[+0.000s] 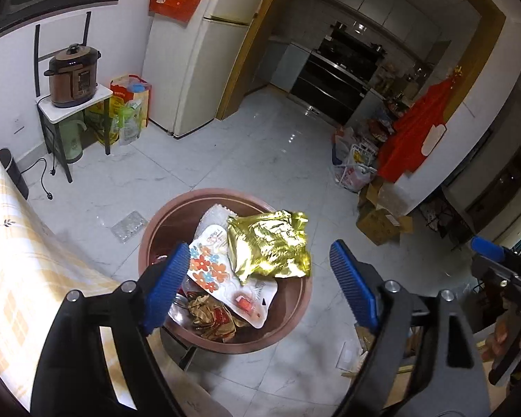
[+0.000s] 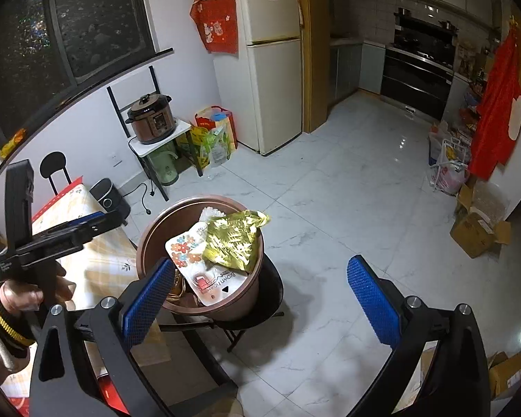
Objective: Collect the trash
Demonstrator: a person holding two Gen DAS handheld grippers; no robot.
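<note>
Gold wrapper [image 1: 267, 243] lies atop the full bin [image 1: 222, 342], below the left hand-held gripper [image 1: 260, 281], whose jaws gape empty. Right hand-held gripper [image 2: 260, 302] gapes empty too. Best lift clear without snagging the overhanging foil.

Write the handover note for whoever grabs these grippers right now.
Left gripper: jaws open, nothing between them, above the brown trash bin.
Right gripper: jaws open, empty, beside the bin.
Done: gold foil bag lies on top of the bin's pile, over a flowered white pouch and other wrappers.
Left: a clear plastic tray on the floor by the bin looks like trash; pick it up next. Check the checked tablecloth too; most of it is out of view.
</note>
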